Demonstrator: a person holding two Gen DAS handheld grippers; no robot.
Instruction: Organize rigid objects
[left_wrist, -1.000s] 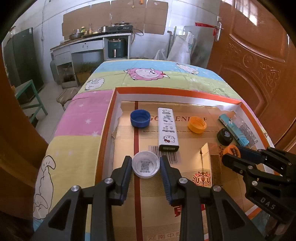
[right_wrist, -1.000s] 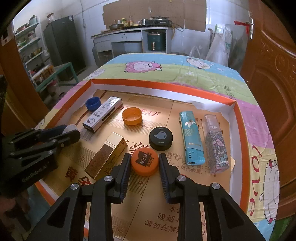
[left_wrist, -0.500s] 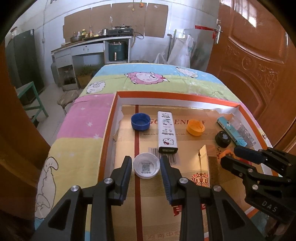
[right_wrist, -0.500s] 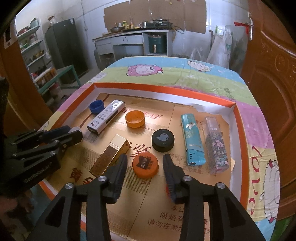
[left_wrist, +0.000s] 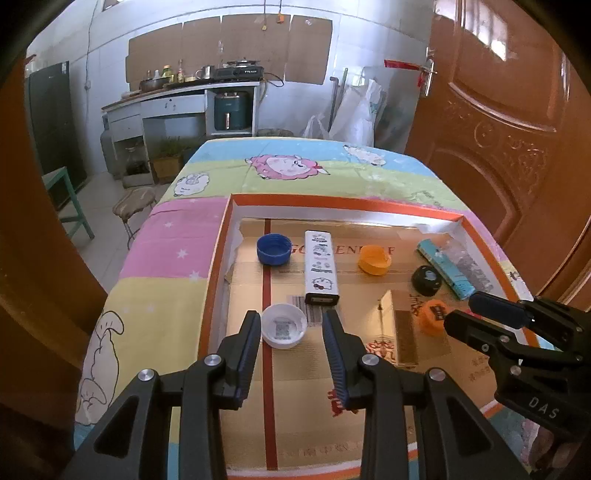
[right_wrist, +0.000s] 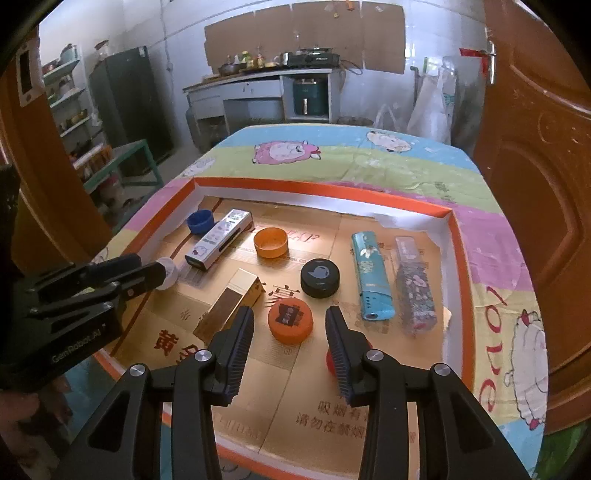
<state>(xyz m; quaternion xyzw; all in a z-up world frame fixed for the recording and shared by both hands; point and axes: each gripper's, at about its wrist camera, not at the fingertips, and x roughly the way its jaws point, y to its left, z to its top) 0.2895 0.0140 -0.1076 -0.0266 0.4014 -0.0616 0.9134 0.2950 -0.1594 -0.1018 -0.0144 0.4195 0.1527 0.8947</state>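
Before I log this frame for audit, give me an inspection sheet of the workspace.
Surface: cardboard tray, orange rim, on a cartoon cloth.
Job's things: white cap, orange lid, black lid, orange cap, blue cap, white case, gold box, blue lighter, clear lighter.
Clutter: nothing seen.
Grippers: left tongs open around the white cap; right tongs open around the orange lid.
Cables: nothing seen.
Surroundings: door, counter.
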